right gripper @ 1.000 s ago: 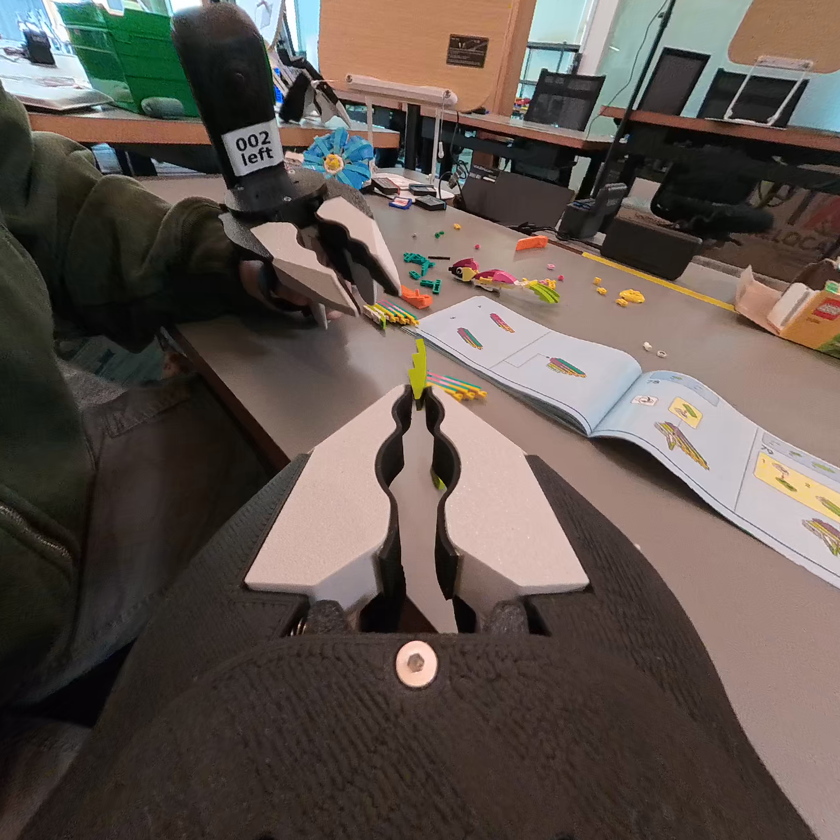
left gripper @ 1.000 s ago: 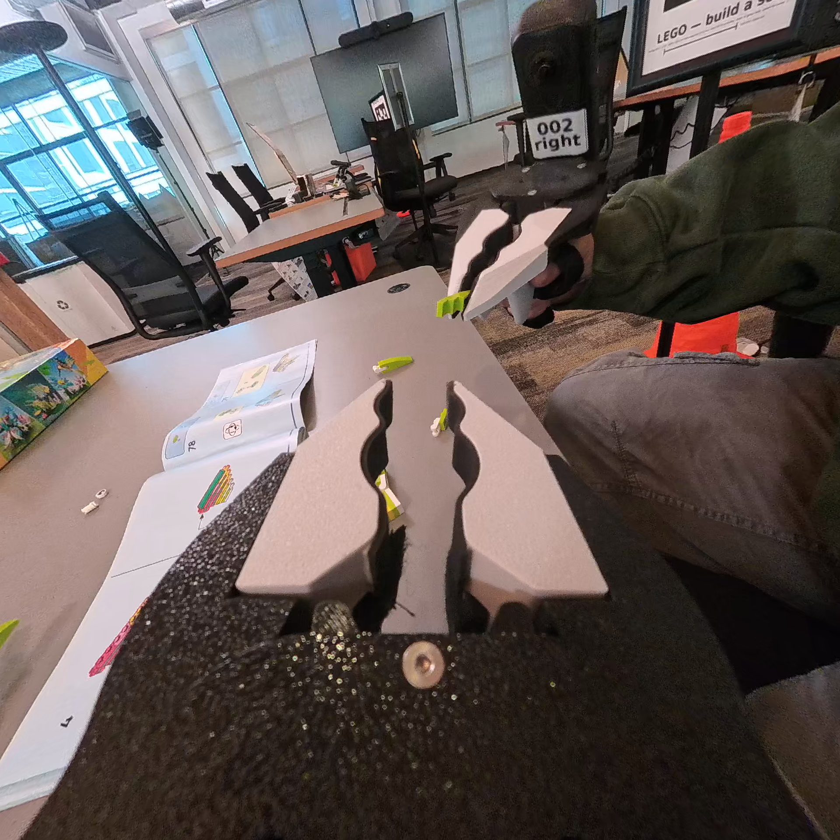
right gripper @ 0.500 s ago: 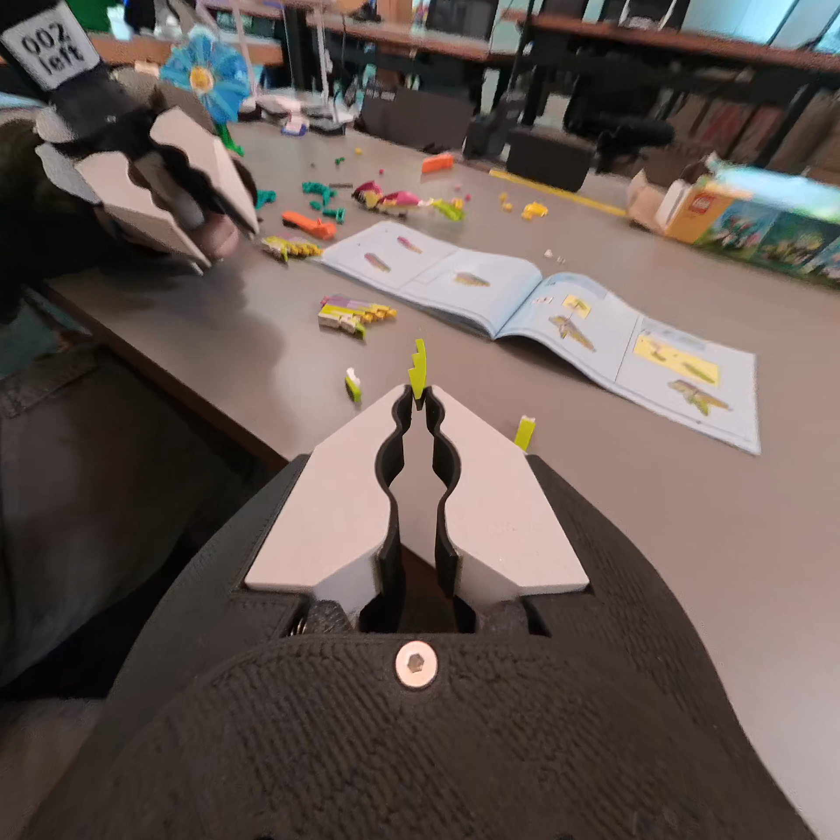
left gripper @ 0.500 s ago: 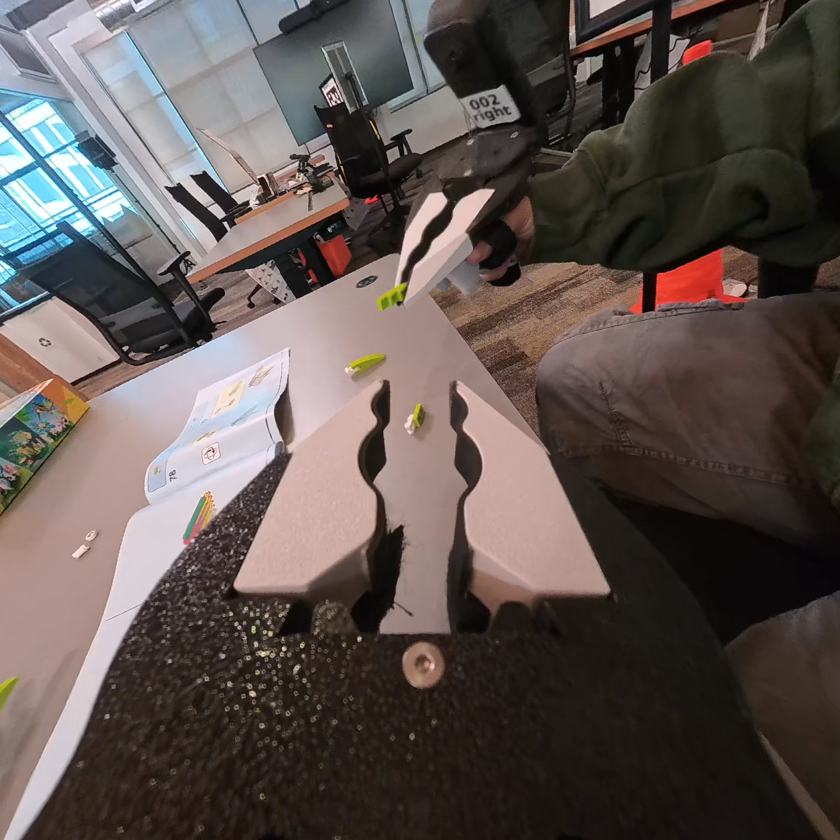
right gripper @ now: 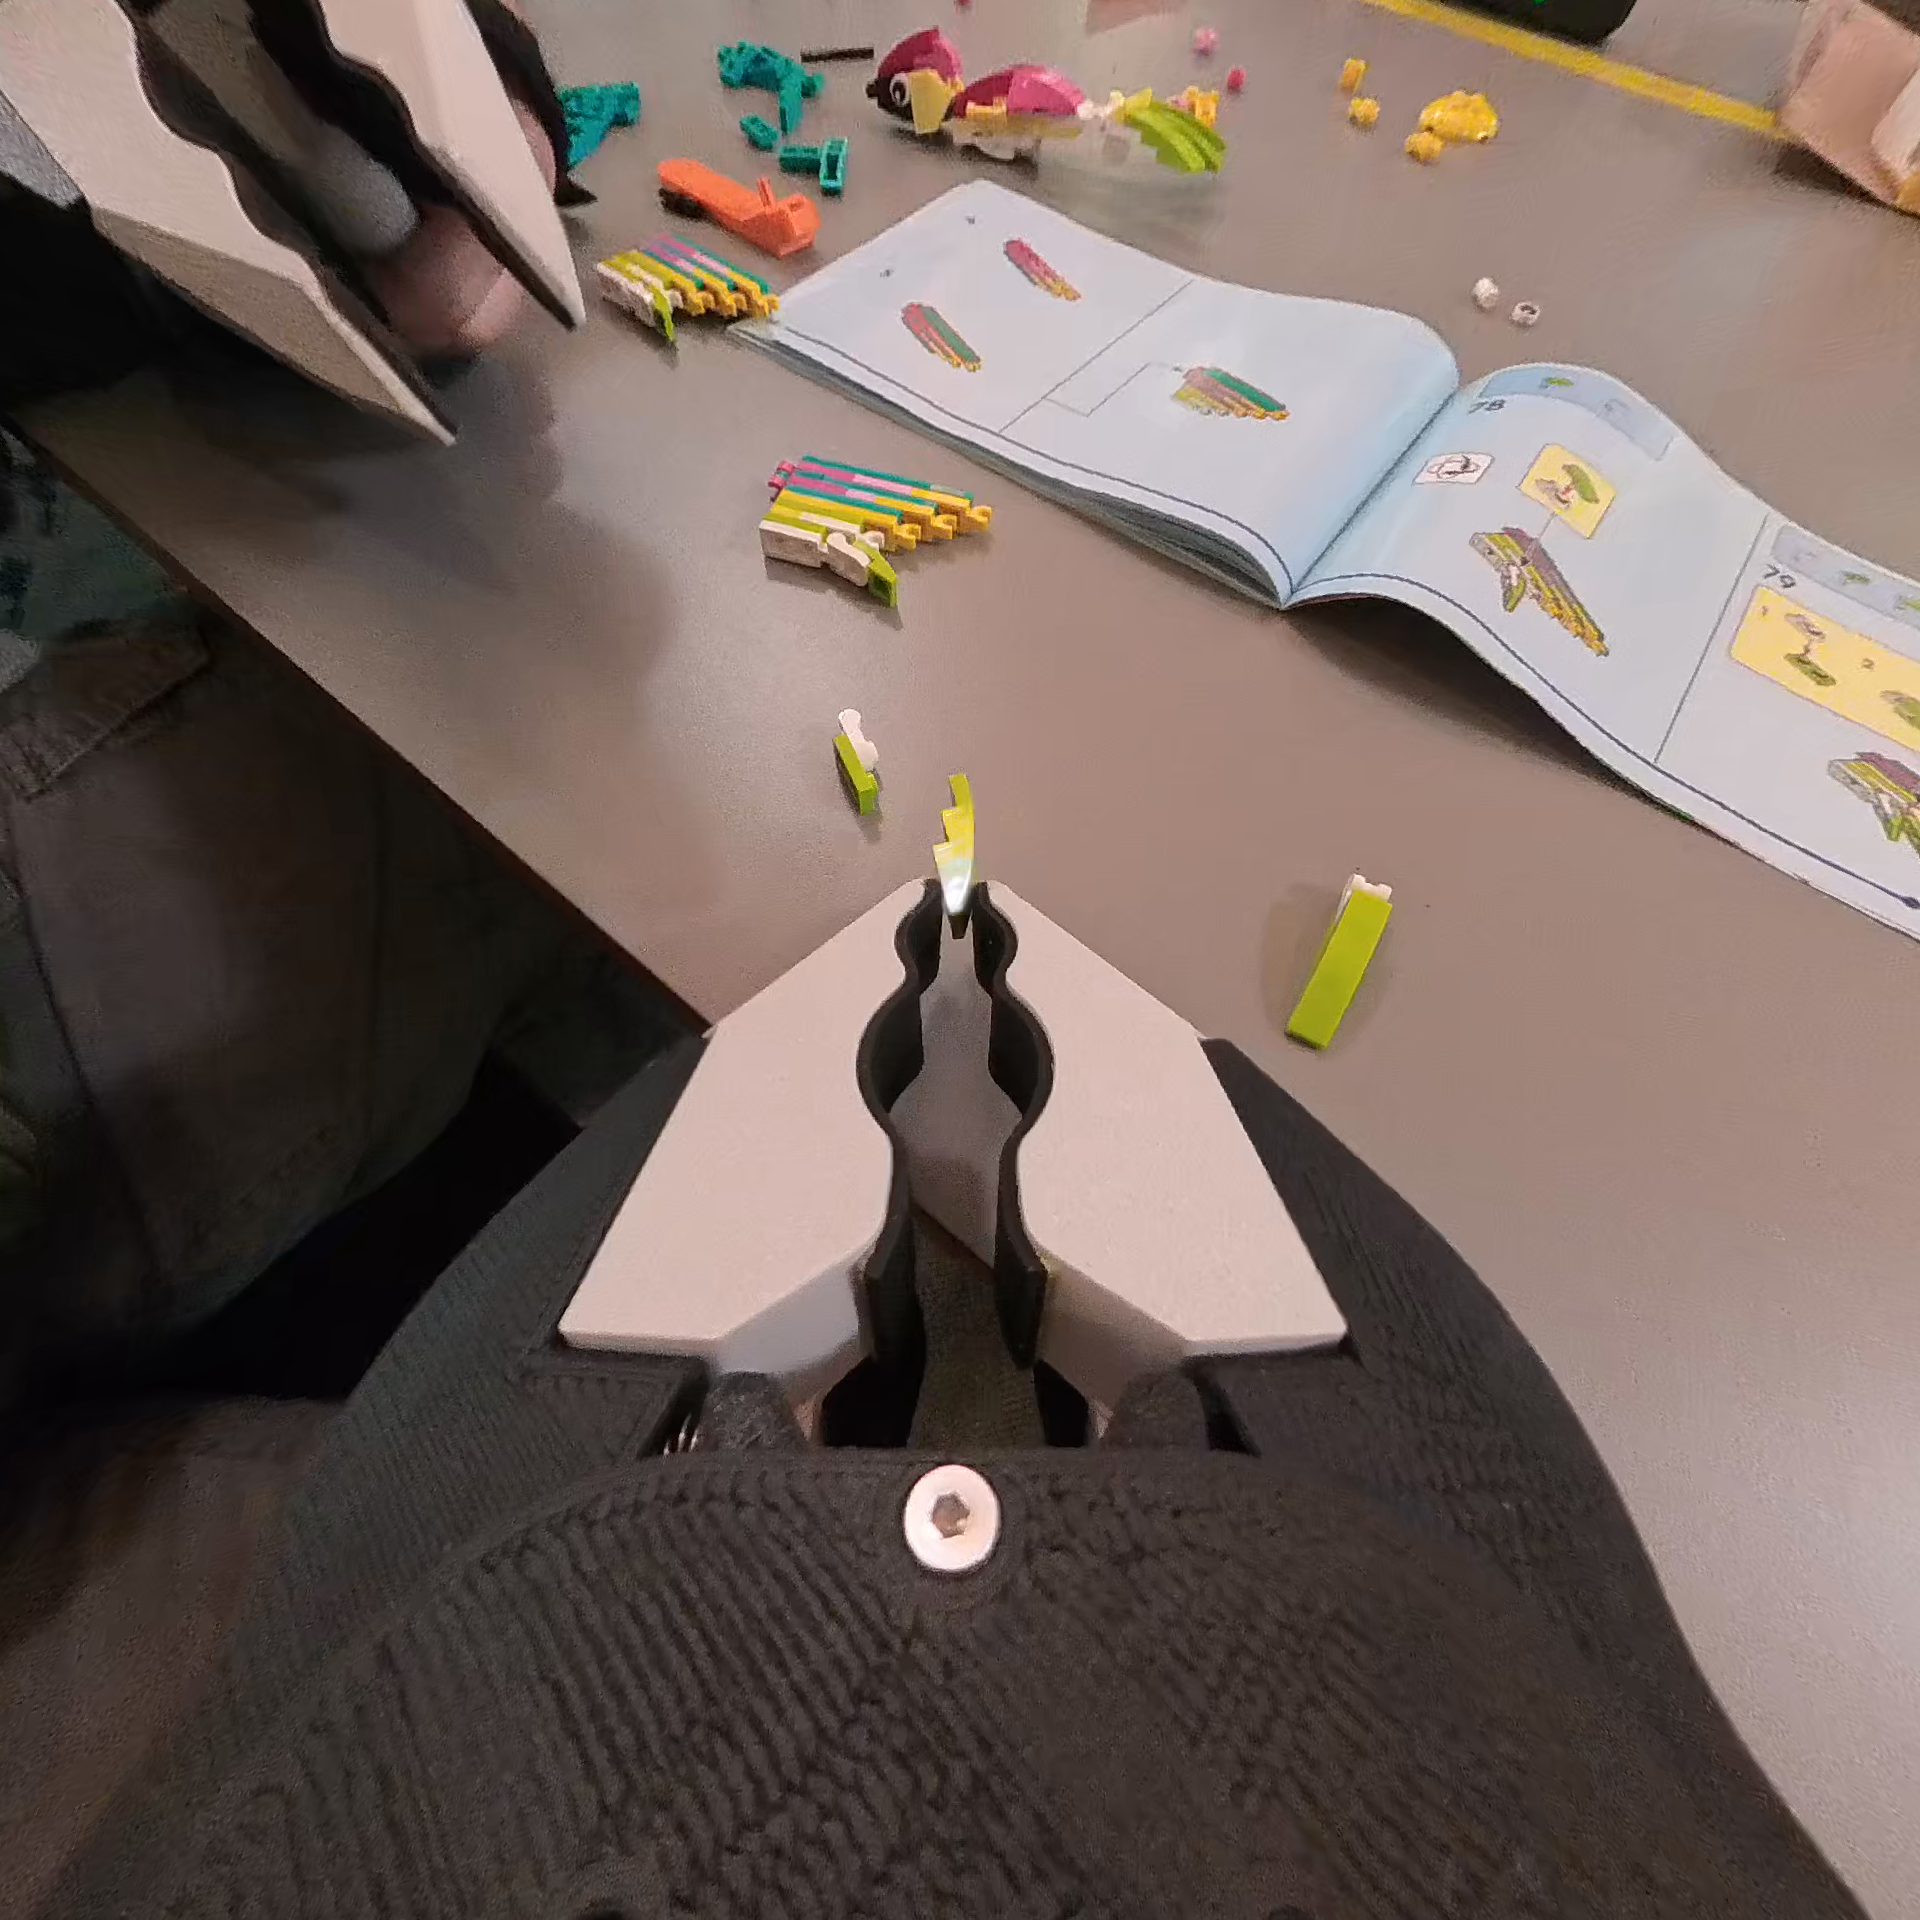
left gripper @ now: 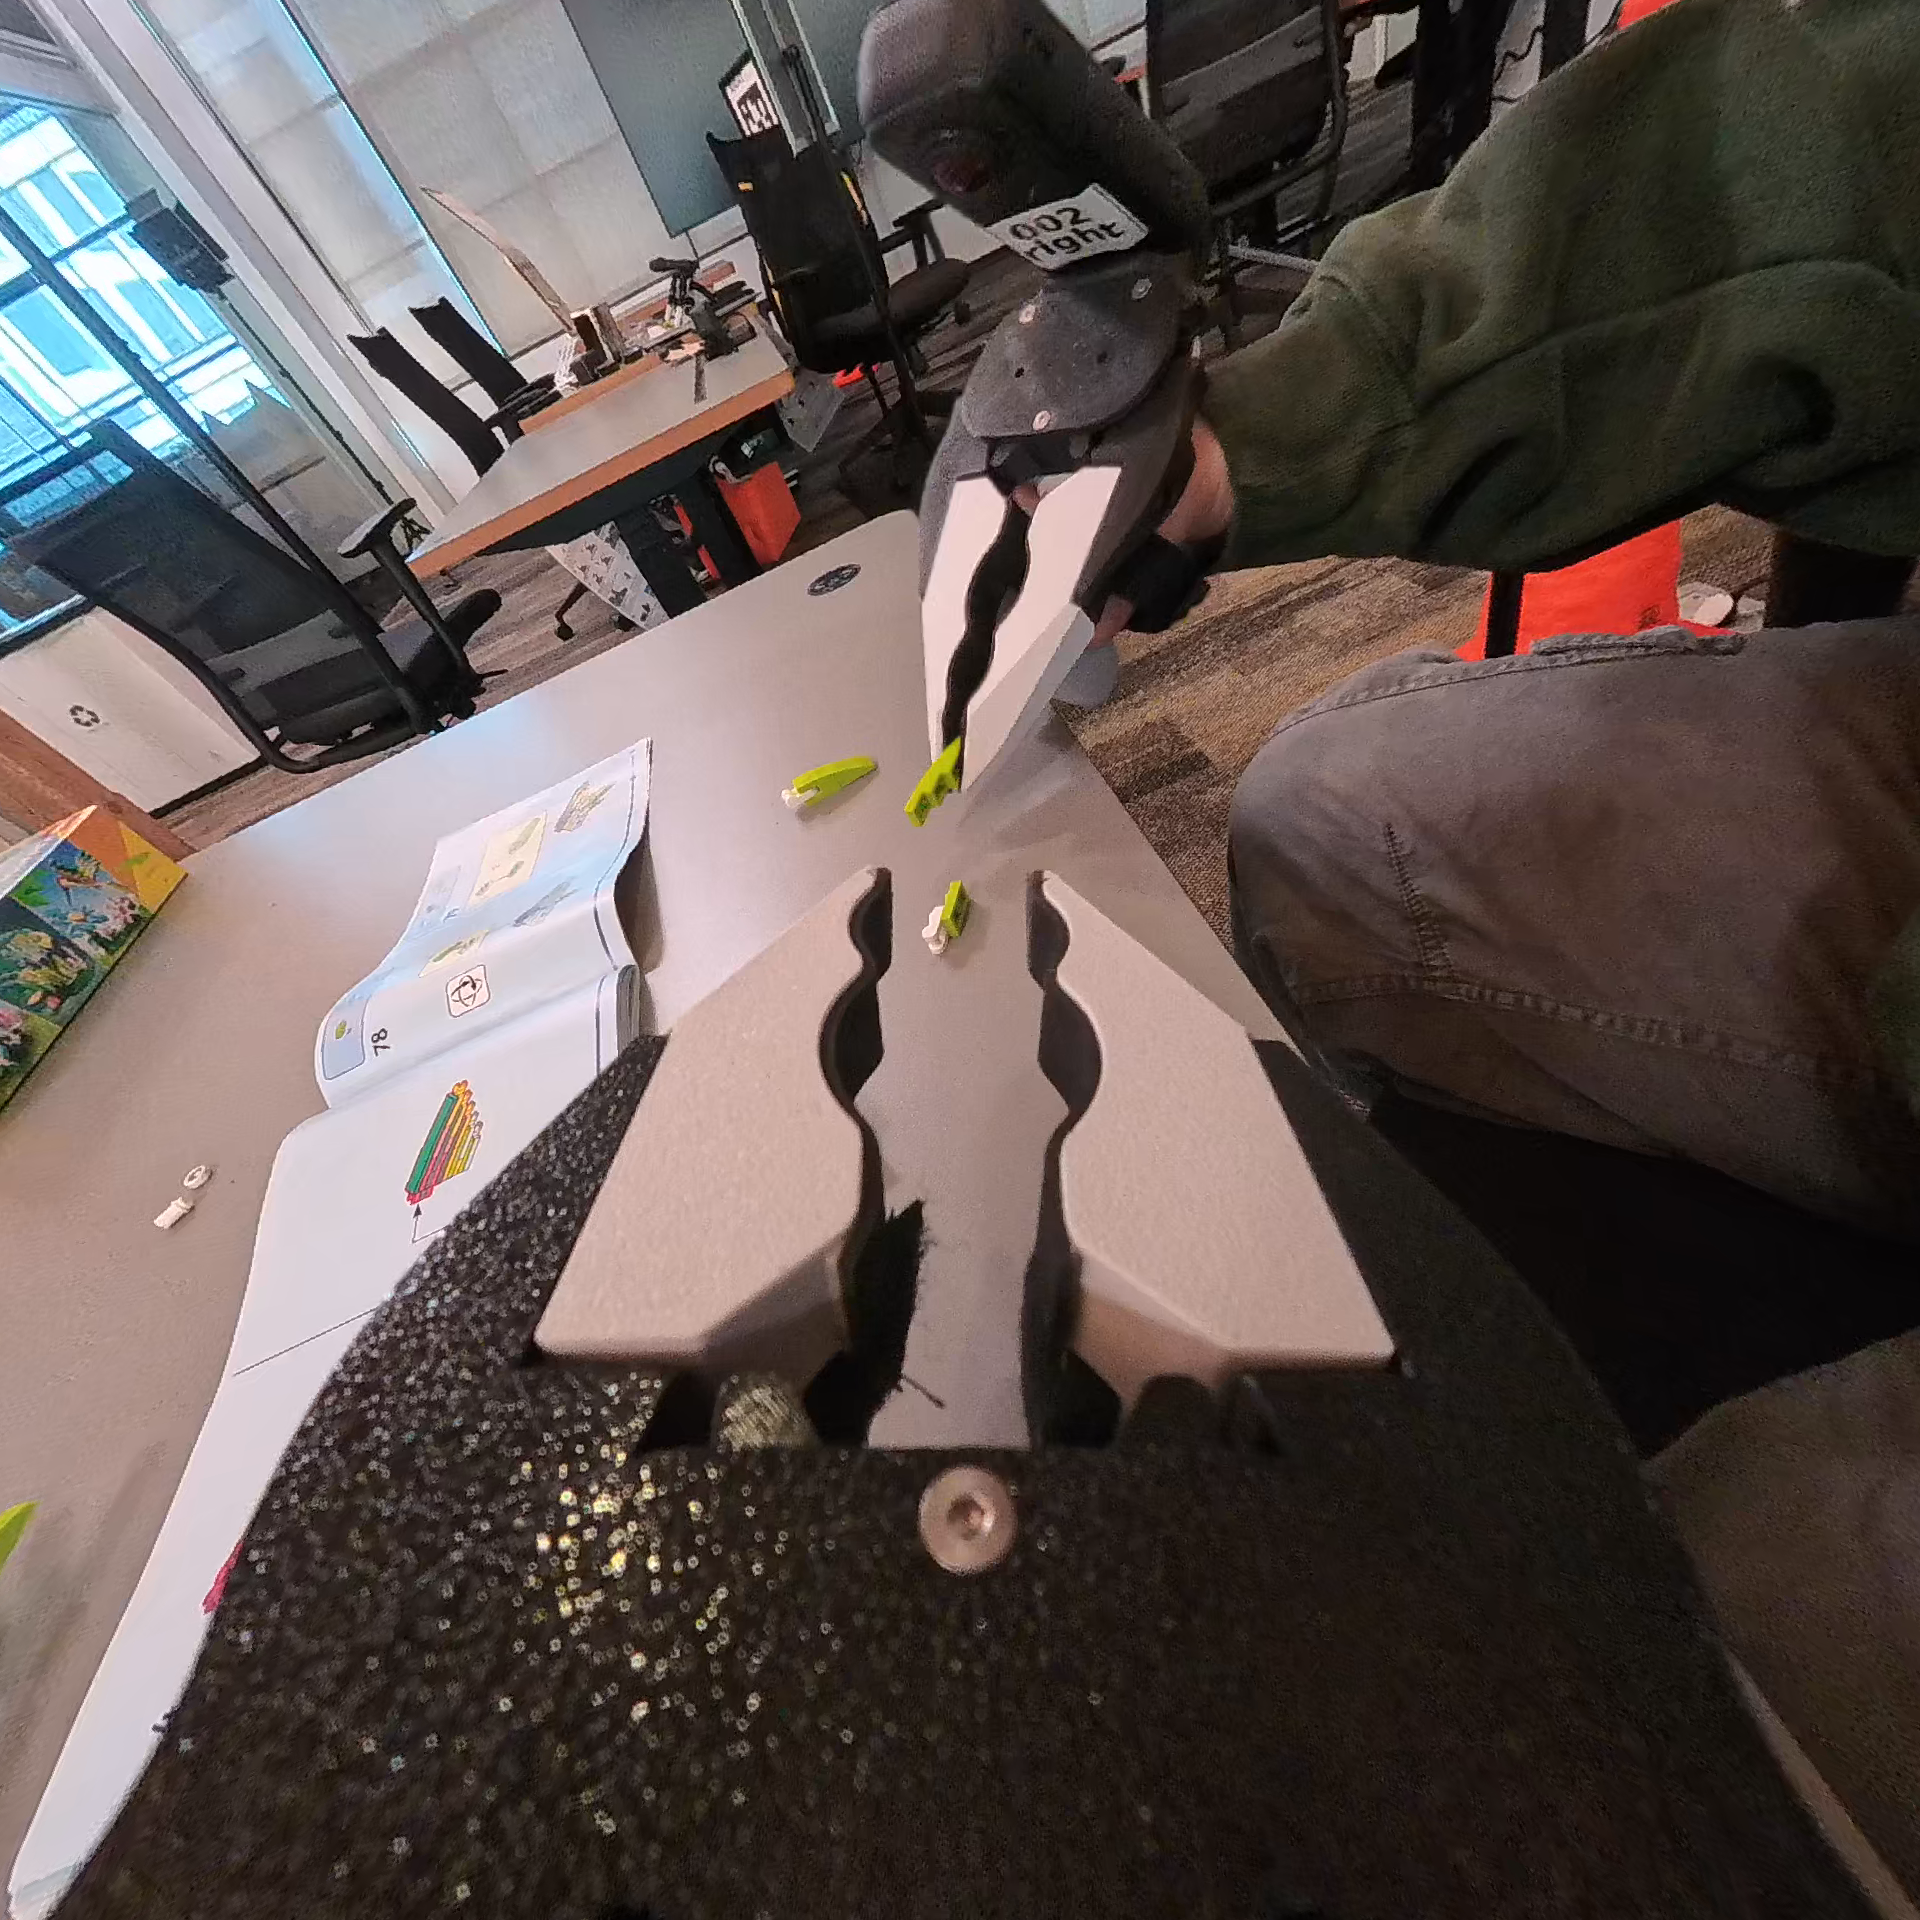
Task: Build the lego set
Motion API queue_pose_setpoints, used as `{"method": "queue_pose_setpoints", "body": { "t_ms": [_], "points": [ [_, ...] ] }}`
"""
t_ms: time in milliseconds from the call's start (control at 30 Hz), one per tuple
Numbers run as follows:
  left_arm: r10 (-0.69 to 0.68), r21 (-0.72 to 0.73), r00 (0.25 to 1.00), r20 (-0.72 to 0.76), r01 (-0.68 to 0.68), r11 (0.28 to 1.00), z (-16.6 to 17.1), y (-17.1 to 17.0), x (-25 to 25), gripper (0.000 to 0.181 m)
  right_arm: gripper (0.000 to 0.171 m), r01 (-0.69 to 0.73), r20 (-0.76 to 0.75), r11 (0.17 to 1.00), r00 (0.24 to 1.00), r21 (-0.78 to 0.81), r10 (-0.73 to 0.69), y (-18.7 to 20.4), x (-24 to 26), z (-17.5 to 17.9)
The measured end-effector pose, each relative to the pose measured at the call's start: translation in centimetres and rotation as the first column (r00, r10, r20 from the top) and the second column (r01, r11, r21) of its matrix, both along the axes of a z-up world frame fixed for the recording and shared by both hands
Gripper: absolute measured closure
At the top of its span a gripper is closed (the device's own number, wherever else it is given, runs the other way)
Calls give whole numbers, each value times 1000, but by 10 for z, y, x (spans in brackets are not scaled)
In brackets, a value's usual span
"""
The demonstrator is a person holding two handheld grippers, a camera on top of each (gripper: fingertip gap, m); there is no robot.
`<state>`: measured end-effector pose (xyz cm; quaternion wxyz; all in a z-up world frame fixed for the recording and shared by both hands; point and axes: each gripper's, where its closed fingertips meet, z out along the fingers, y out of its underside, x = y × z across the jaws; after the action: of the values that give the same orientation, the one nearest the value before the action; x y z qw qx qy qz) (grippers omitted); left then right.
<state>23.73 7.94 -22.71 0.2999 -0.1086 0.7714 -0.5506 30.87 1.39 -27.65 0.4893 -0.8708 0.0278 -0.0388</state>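
Observation:
My right gripper is shut on a thin lime-green stepped piece and holds it low over the grey table; it also shows in the left wrist view with the lime piece at its tips. My left gripper is open and empty, with a small lime-and-white piece lying between and just beyond its tips. That small piece lies left of my right tips. A lime curved slope piece lies to their right. A striped multicolour wing assembly lies farther out.
An open instruction booklet lies on the table's right. A second striped wing, an orange piece, teal pieces and a pink bird body lie farther back. The table edge and the person's knee are close by. Left tips to right tips: about 12 cm. To the pink bird body: left tips about 30 cm, right tips about 35 cm.
My right gripper has come down toward the table with the lime piece, tilting steeply. My left gripper has drawn back from the striped wing and stays open.

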Motion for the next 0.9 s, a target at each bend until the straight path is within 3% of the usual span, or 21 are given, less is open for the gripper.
{"method": "queue_pose_setpoints", "body": {
  "t_ms": [400, 900],
  "points": [
    [14, -1, 1000, -25, -14, 1000, -3, 3, 2, 158, 167, -160, -80, 968, 986, -193, 147, 13, 2, -14],
    [14, 26, 999, -51, -12, 1000, -9, 0, 1, 157, 156, -197, -111, 960, 978, -199, 177, 16, -2, -14]
  ]
}}
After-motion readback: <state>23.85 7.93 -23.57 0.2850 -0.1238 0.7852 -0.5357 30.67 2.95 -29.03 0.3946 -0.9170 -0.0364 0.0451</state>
